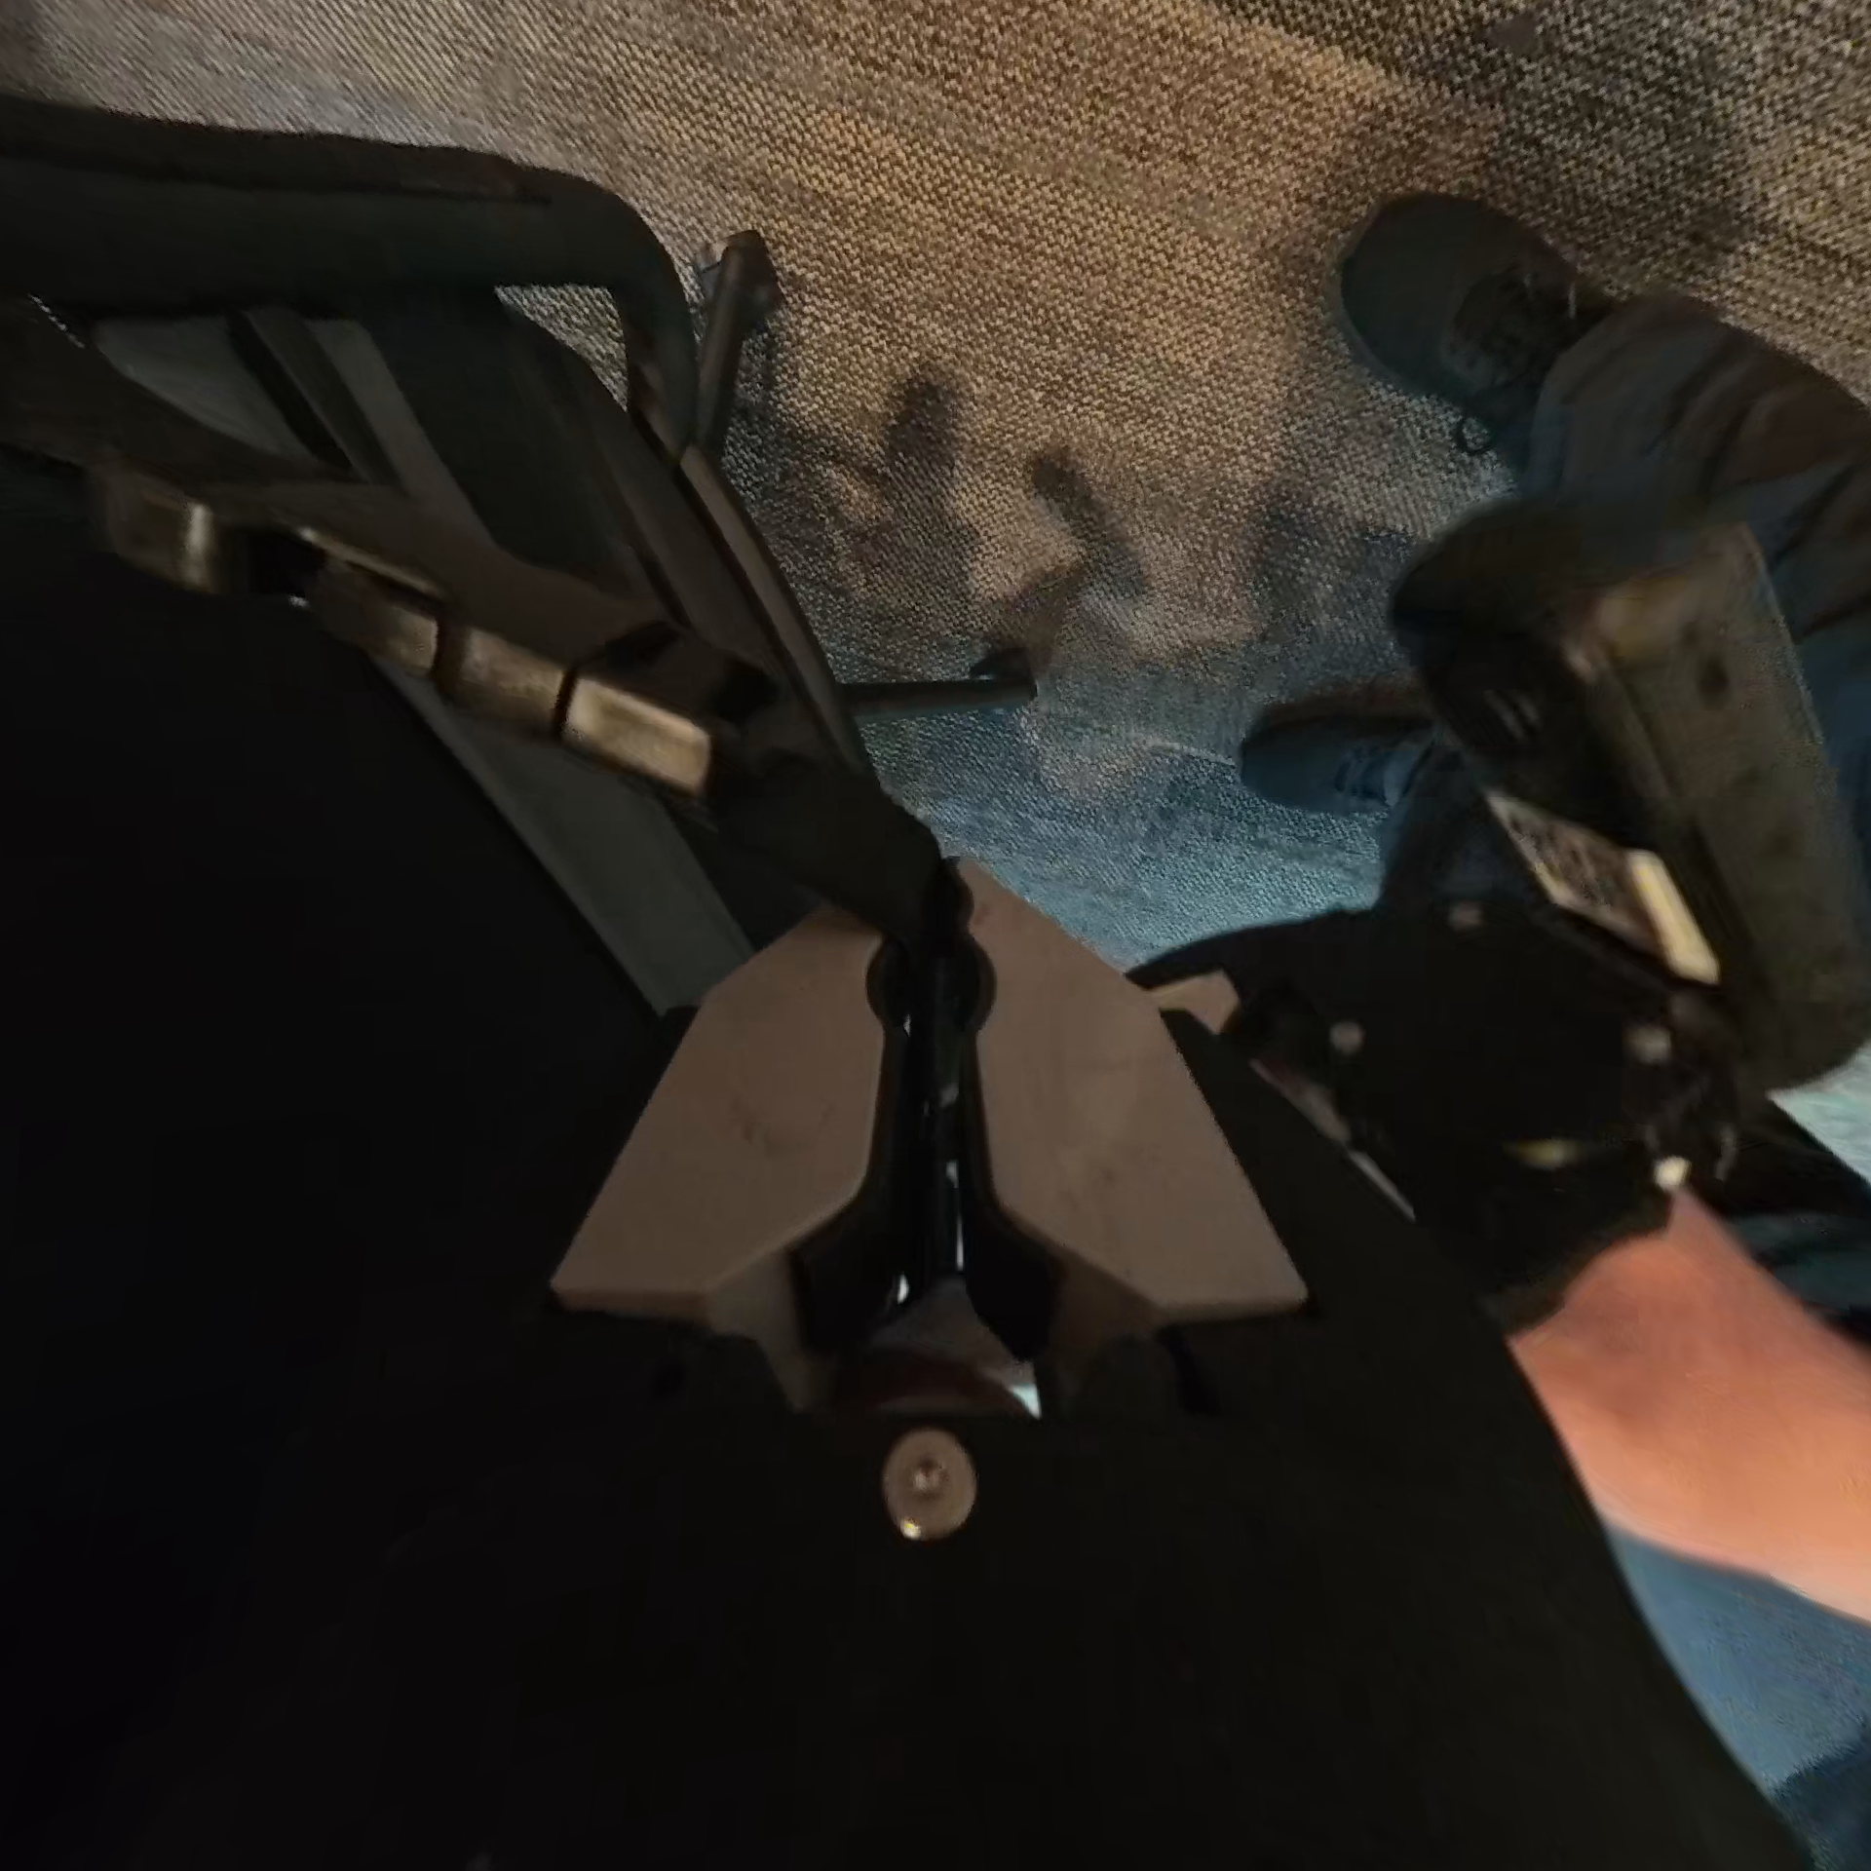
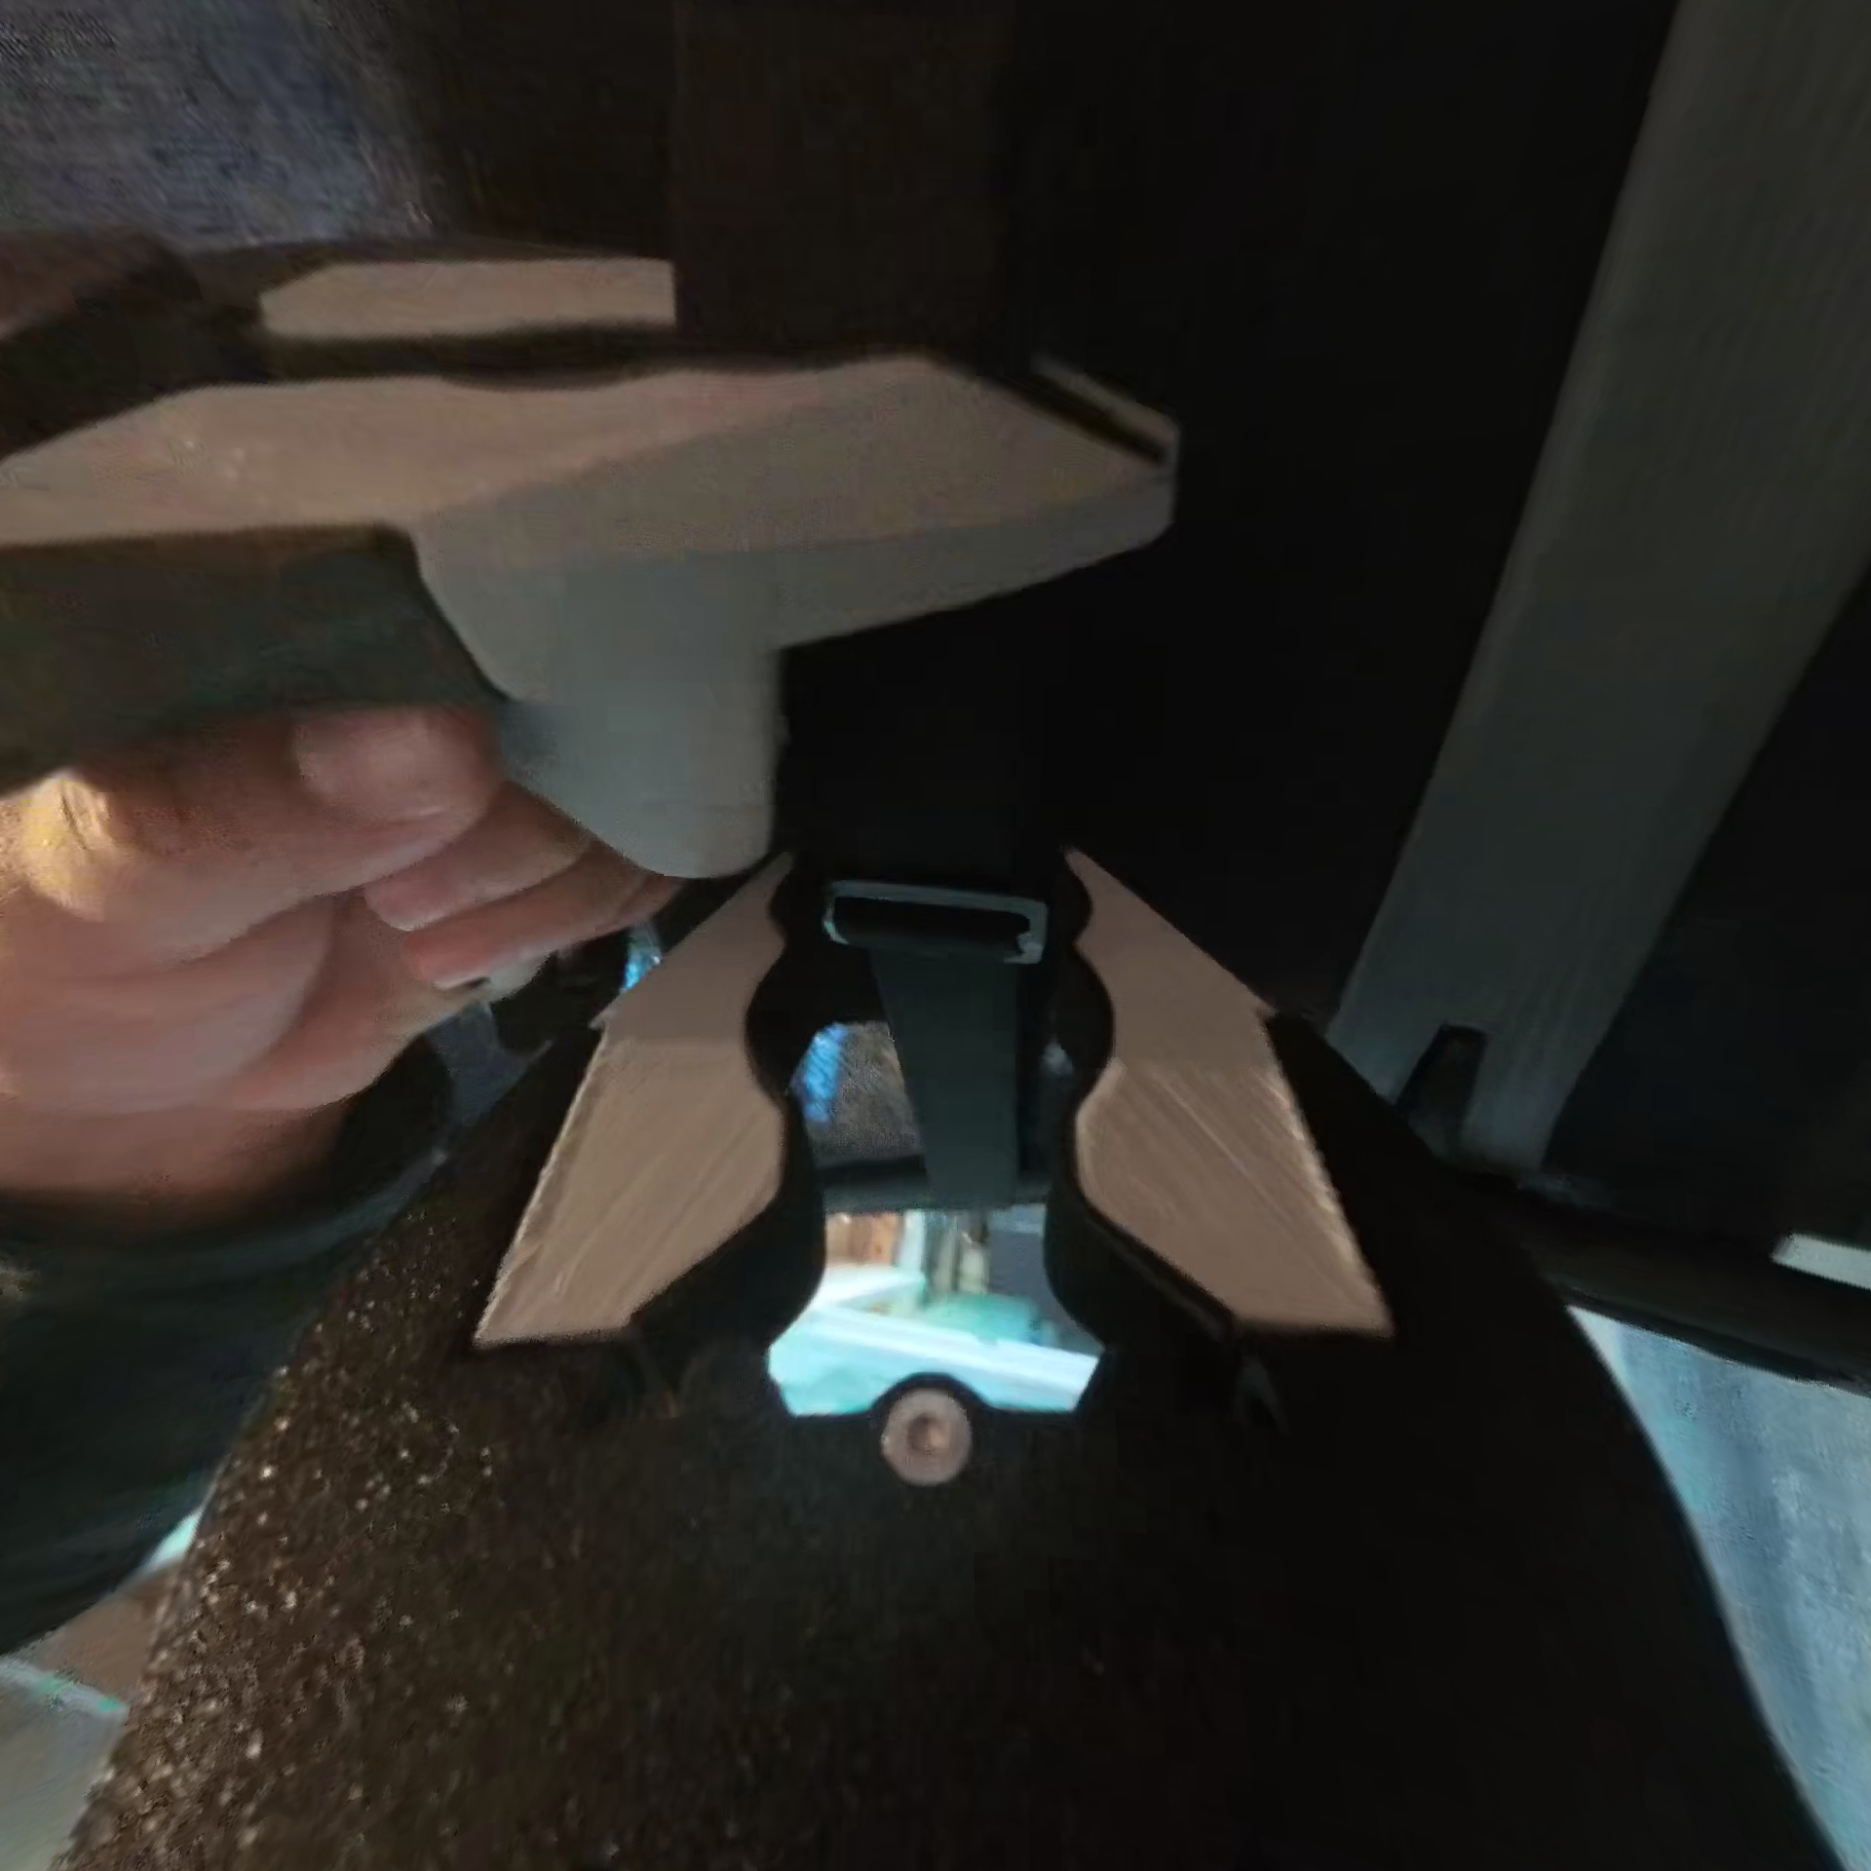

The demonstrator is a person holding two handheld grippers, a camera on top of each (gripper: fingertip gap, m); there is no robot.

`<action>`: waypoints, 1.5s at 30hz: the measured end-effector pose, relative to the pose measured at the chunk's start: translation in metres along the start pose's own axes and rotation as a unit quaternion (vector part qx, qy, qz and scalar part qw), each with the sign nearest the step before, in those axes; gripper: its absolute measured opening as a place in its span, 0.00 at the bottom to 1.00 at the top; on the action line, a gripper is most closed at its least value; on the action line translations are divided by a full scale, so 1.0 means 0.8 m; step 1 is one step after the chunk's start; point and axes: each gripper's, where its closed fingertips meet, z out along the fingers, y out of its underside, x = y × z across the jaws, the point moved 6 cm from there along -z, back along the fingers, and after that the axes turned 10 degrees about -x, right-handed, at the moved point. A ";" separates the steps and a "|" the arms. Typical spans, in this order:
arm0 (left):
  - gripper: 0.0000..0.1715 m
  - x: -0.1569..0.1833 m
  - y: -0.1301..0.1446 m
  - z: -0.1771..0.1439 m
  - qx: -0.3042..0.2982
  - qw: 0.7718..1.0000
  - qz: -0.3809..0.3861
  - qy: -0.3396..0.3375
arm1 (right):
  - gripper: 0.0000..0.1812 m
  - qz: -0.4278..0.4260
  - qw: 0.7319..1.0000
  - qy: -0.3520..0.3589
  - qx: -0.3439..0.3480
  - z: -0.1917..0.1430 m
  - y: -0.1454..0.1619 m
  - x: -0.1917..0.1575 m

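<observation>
In the left wrist view my left gripper (image 1: 937, 942) is shut on a thin black strap (image 1: 861, 840) that runs up and left to a dark folded frame (image 1: 567, 506) with a row of metal links (image 1: 567, 699). In the right wrist view my right gripper (image 2: 929, 873) is open, its jaws on either side of a black strap (image 2: 957, 1073) that hangs from a rectangular metal ring (image 2: 933, 911), without touching it. The left gripper (image 2: 1114, 425) also shows there at upper left, held by a hand (image 2: 202, 942), its tips against a dark surface.
Speckled carpet (image 1: 1063, 253) lies below, with a person's dark shoes (image 1: 1448, 304) at the right. The right gripper's body (image 1: 1640, 769) and the forearm holding it (image 1: 1701, 1438) fill the right side. A pale grey bar (image 2: 1579, 628) runs along the right of the right wrist view. About 9 cm separates my left fingertips from my right.
</observation>
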 end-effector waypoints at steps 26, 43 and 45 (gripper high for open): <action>0.00 0.007 0.159 0.019 0.107 0.984 -0.030 -0.136 | 0.17 -0.027 0.984 -0.024 -0.174 0.000 0.000 0.012; 0.00 0.023 0.170 0.017 0.163 0.977 -0.080 -0.111 | 0.20 0.022 0.989 -0.036 -0.142 0.023 0.033 0.006; 0.00 0.026 0.169 0.018 0.162 0.977 -0.077 -0.116 | 0.24 0.010 0.989 -0.019 -0.145 0.025 0.034 0.002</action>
